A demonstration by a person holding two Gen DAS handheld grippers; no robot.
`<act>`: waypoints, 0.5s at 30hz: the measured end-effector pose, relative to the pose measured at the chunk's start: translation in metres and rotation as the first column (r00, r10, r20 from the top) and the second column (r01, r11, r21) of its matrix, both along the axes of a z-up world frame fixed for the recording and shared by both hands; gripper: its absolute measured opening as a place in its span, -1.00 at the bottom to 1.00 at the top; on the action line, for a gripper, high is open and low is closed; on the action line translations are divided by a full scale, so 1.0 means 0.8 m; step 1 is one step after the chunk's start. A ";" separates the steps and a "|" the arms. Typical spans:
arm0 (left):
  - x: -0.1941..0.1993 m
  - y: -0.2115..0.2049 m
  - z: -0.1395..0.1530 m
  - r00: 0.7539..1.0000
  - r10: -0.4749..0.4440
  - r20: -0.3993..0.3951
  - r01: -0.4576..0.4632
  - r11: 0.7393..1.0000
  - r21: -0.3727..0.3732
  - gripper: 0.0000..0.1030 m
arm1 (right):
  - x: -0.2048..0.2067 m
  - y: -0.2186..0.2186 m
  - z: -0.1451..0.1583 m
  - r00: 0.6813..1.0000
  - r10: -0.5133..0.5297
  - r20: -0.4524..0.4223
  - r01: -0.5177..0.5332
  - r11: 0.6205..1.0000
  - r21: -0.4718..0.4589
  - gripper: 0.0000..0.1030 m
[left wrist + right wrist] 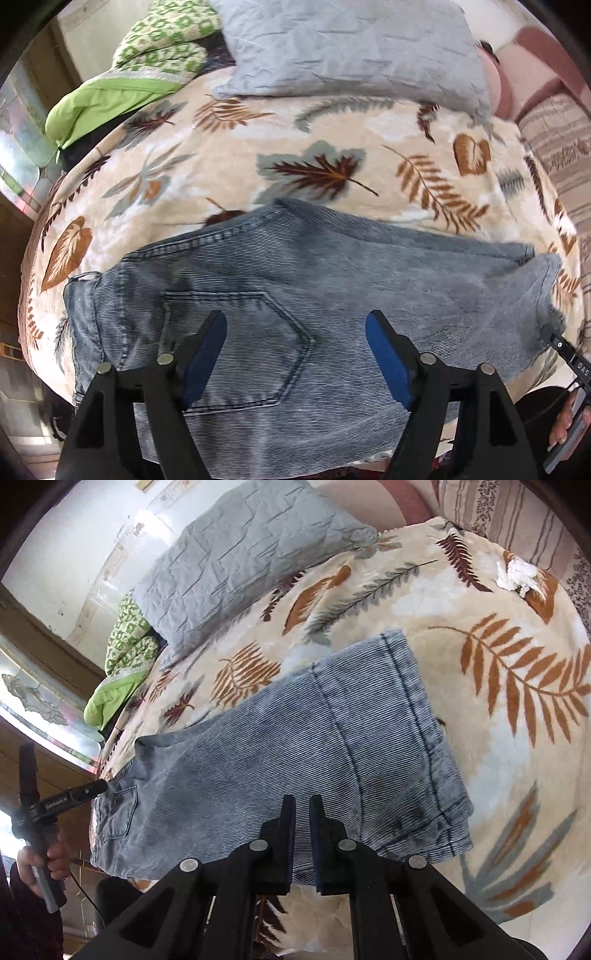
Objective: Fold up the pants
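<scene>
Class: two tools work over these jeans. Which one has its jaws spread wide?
The left tool: its blue pads stand far apart above the jeans pocket. The right tool has its jaws nearly together, holding nothing.

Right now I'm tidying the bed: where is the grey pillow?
In both views the grey pillow lies at the bed's far end, beyond the jeans, beside the green patterned bedding.

A cream fleece blanket (pixel 332 122) printed with brown, rust and grey leaves covers the bed. A grey quilted pillow (pixel 351 48) lies on its far part, and just beside the pillow sits a green-and-white patterned quilt (pixel 166 40) with a plain lime-green edge. A striped brown-and-beige cloth (pixel 517 513) lies along the blanket's other side, near a crumpled white scrap (pixel 515 574).
</scene>
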State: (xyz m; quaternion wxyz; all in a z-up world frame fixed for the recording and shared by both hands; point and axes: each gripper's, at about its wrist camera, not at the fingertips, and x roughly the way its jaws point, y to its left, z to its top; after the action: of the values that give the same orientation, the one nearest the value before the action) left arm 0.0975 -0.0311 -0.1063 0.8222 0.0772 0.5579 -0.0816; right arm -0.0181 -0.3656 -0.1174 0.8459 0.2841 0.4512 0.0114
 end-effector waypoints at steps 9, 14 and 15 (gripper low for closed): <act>0.008 -0.014 -0.079 0.990 0.047 -0.136 -0.036 0.996 0.080 0.60 | 0.009 0.029 -0.006 0.991 0.125 -0.036 -0.128 0.989 -0.077 -0.82; 0.004 -0.014 -0.097 0.994 0.024 -0.108 -0.011 0.993 0.120 0.85 | 0.021 0.045 -0.023 0.983 0.145 -0.112 -0.156 0.982 -0.104 -0.81; 0.003 -0.013 -0.099 0.994 0.023 -0.103 -0.011 0.993 0.120 0.88 | 0.022 0.049 -0.025 0.982 0.148 -0.122 -0.162 0.979 -0.122 -0.81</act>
State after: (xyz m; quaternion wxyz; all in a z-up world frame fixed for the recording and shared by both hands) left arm 0.1001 -0.0415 -0.1851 0.7865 0.1170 0.6047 -0.0451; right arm -0.0002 -0.3267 -0.1375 0.8325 0.1921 0.5186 0.0317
